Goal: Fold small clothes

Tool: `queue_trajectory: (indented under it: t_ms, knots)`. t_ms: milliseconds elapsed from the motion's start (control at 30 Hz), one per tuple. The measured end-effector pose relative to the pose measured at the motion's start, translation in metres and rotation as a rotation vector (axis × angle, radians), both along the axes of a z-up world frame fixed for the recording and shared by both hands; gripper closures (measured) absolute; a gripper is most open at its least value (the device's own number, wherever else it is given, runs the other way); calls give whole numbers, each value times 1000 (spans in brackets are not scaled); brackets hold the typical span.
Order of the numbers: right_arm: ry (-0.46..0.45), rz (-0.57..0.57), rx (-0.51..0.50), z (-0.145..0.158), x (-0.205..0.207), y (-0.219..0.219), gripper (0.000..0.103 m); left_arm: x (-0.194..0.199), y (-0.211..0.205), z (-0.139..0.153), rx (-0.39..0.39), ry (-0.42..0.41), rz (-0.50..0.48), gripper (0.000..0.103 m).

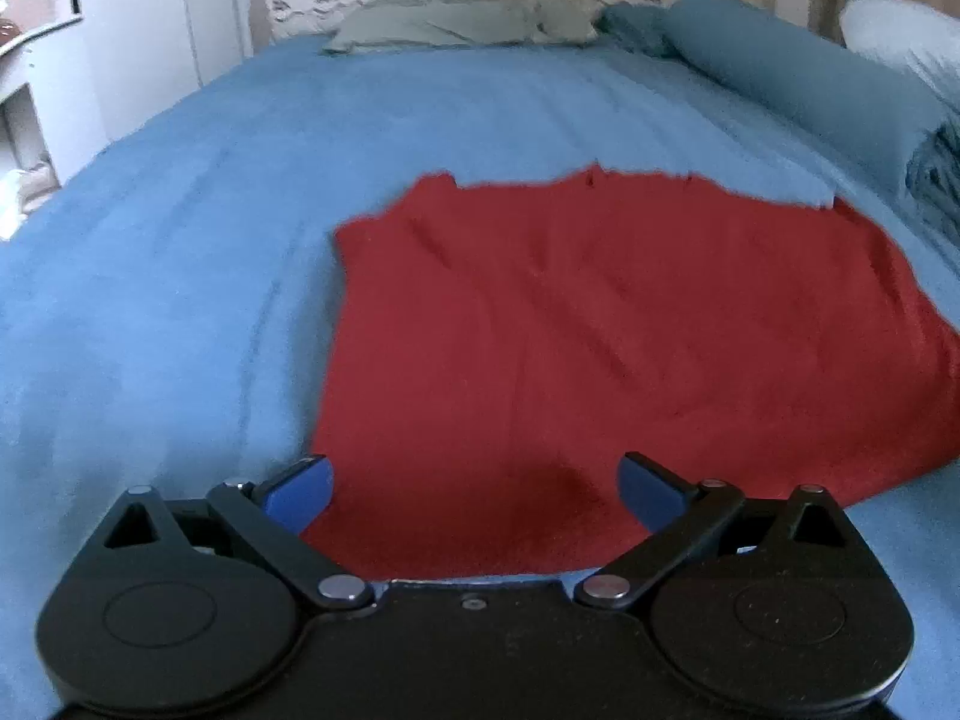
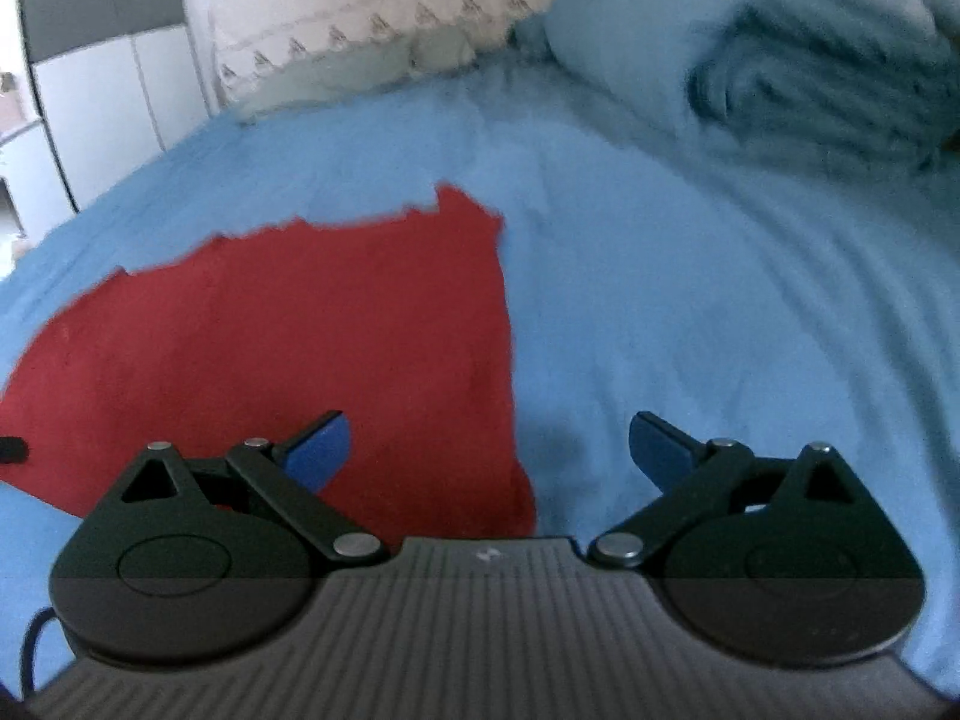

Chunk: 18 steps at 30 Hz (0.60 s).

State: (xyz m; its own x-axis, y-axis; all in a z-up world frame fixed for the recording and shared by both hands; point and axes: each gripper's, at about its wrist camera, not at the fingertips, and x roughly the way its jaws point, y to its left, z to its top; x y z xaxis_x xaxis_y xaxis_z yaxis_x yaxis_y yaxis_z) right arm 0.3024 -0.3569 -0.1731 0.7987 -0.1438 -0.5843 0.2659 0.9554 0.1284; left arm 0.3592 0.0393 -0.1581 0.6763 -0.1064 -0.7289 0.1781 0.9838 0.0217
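A red garment (image 1: 576, 336) lies spread flat on the blue bed cover (image 1: 180, 276). In the left wrist view my left gripper (image 1: 474, 489) is open, empty, and hovers over the garment's near left corner. In the right wrist view the same red garment (image 2: 288, 348) fills the left half. My right gripper (image 2: 489, 456) is open and empty over the garment's near right edge, its left finger (image 2: 318, 450) above the red cloth and its right finger (image 2: 660, 450) above the bed cover (image 2: 690, 312).
A grey-green pillow (image 1: 456, 24) lies at the headboard. A rolled blue blanket (image 1: 798, 78) lies at the far right, also in the right wrist view (image 2: 780, 78). White furniture (image 1: 132, 48) stands left of the bed.
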Motion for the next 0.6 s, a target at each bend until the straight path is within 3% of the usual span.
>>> queue_trajectory:
  t_ms: [133,200,267,467,600]
  knots:
    - [-39,48,-103,47,-10,20,0,-9,-7,35,-32,-41,31,0]
    - [-29,73,-170,67,-15,35,0,-15,-11,47,-71,-51,45,0]
    - [11,91,-171,76,-17,46,0,-15,-16,49,-90,-24,62,0]
    - [120,14,37,47,-27,57,0,-11,-30,32,-151,30,57,0]
    - [87,-94,209,18,-38,49,0,-12,-44,34,-156,11,23,0]
